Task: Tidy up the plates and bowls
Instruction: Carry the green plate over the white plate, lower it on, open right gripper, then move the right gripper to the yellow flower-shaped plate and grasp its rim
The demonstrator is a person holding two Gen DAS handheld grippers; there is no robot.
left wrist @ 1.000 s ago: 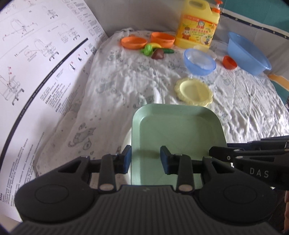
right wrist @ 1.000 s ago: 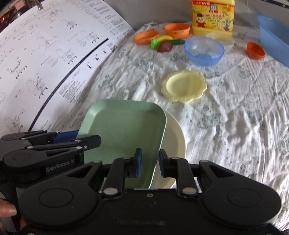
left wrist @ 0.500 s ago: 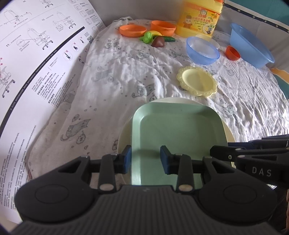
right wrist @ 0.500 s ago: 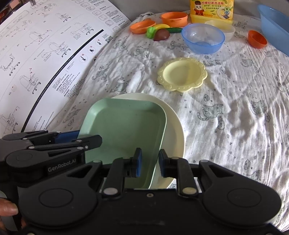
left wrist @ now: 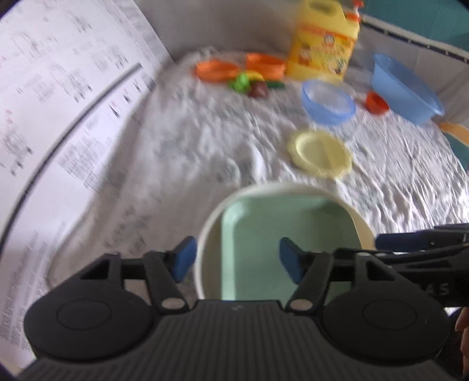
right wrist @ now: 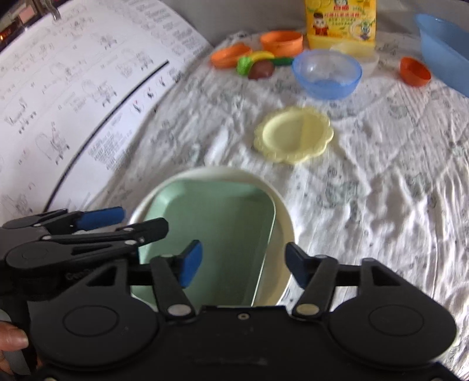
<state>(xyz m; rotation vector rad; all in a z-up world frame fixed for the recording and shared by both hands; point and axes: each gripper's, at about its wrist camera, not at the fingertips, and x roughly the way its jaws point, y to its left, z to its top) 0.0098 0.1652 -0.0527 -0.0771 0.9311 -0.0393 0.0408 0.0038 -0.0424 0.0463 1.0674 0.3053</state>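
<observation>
Nearest the lens, the left gripper point(left wrist: 234, 259) and the right gripper point(right wrist: 243, 262) both stand with jaws spread wide, holding nothing. Between them a green tray point(right wrist: 217, 231), square with rounded corners and a raised lip, lies nested inside a cream round plate point(right wrist: 281, 217); both look like smooth matte plastic. The stack rests on a crumpled white printed cloth point(right wrist: 381, 190) covering the surface.

Step in hand, as judged: the tray-on-plate stacking appears finished and released. The next move probably calls for reaching toward 12 o'clock for another dish, closing on a thin rim without dragging the loose cloth.

At 1 o'clock beyond the stack lies a yellow plate point(right wrist: 293, 134), shallow with a scalloped edge. Farther, at 1 o'clock, sits a blue bowl point(right wrist: 326, 73), translucent and deep. At 2 o'clock are a small orange cup point(right wrist: 414, 71), tilted, and a large blue basin point(right wrist: 442, 44). At 12 o'clock, far, stand two orange dishes point(right wrist: 281, 41) with toy vegetables point(right wrist: 258, 63) just beside them, and a yellow detergent bottle point(right wrist: 341, 23) behind. A printed instruction sheet point(right wrist: 73, 88) fills 10 o'clock.
</observation>
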